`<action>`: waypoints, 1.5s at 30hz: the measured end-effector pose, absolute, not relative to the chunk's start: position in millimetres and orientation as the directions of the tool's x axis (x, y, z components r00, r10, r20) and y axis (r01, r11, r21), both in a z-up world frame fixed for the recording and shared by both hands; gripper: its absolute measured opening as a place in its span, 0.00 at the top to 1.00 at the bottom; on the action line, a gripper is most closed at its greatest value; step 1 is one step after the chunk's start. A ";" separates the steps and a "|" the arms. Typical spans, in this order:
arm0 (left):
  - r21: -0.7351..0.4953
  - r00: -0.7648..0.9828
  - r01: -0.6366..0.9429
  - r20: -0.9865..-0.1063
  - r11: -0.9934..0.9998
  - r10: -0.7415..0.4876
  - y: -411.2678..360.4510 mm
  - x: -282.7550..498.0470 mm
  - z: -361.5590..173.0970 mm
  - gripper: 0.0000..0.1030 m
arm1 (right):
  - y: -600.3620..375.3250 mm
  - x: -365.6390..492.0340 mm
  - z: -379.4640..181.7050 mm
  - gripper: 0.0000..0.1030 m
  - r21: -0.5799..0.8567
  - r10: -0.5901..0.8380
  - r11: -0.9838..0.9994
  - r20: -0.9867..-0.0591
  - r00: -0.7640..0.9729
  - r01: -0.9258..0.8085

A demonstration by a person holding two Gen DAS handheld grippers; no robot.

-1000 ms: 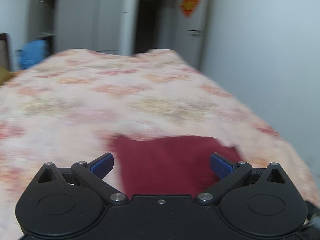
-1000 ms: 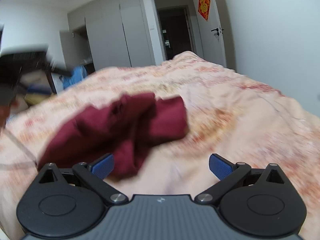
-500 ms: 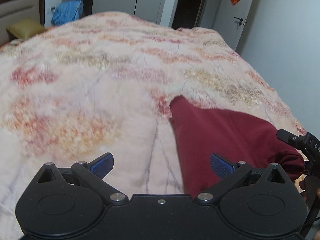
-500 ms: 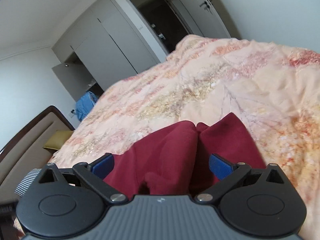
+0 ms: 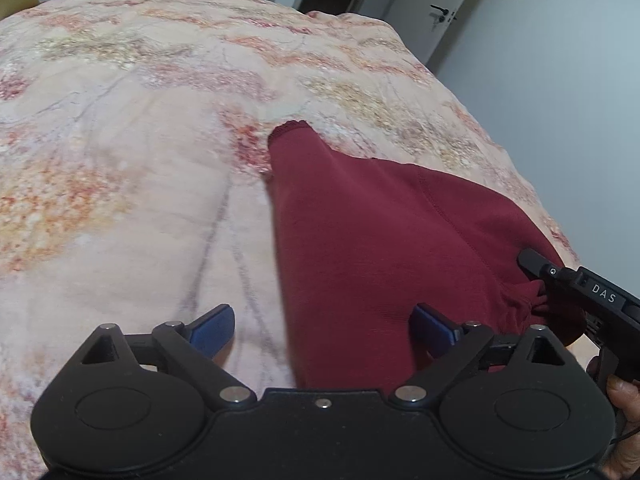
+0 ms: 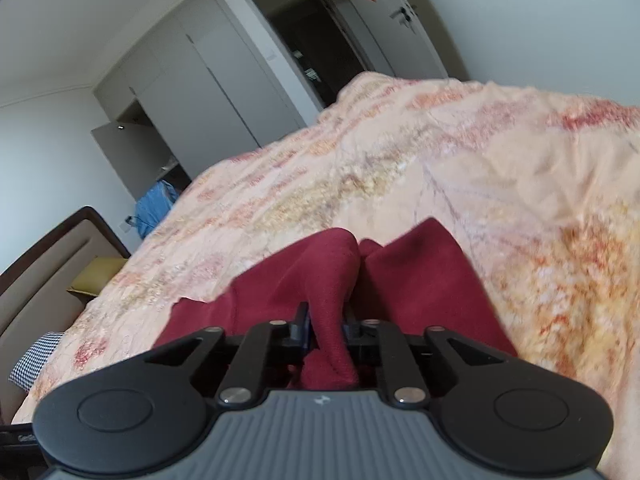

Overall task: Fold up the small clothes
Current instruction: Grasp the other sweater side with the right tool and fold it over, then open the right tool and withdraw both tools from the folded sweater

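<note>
While your right gripper (image 6: 326, 330) has just been closing, its two black fingers now pinch a bunched fold of the dark red knitted garment (image 5: 380, 248) between them. In the left wrist view you see the same gripper (image 5: 538, 274) at the right edge, biting the gathered corner of the cloth, with your hand (image 5: 622, 394) below it.

Your left gripper (image 5: 322, 326) stands wide, though its jaws have just been closing a little. The blue pads (image 5: 212, 326) do not press on anything; the near edge of the garment lies between them, closer to the right pad, and the left pad is over bare cover.

The garment lies on the pink and orange flowered bed cover (image 5: 120, 160), spread toward a narrow hemmed end (image 5: 290, 126) that points away from you. In the right wrist view the cloth (image 6: 424, 276) rises in two humps just beyond the fingers.
</note>
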State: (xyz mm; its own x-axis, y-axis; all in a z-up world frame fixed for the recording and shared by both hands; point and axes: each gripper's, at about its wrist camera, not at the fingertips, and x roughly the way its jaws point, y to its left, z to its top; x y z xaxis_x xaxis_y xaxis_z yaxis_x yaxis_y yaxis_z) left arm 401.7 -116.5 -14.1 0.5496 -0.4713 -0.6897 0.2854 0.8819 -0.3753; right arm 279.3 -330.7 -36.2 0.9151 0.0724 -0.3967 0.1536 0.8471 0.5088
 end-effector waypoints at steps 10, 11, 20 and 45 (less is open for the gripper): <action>-0.299 0.544 0.355 -0.705 0.886 -0.456 -148.5 392.5 -18.0 0.06 | -364.2 249.1 -40.0 0.89 0.508 0.015 0.838 -0.385 0.923 0.199; -0.312 0.544 0.350 -0.700 0.883 -0.463 -148.8 390.6 -21.2 0.06 | -366.6 250.6 -47.1 0.89 0.517 0.017 0.829 -0.401 0.916 0.211; -0.334 0.564 0.315 -0.687 0.888 -0.459 -143.0 386.9 -17.7 0.06 | -351.5 237.5 -40.1 0.51 0.376 -0.053 0.901 -0.398 0.916 0.216; -0.307 0.609 0.289 -0.672 0.907 -0.421 -120.0 365.0 -16.7 0.01 | -281.6 163.8 -56.8 0.06 -0.048 -0.125 0.992 -0.447 0.886 0.116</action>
State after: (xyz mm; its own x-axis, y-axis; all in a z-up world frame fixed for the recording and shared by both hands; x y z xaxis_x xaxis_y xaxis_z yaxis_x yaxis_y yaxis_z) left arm 365.0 -120.0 -16.7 0.6085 -0.4212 -0.6725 0.2888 0.9069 -0.3067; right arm 163.8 -281.6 -56.8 0.8857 -0.1247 -0.4472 0.1156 0.9921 -0.0477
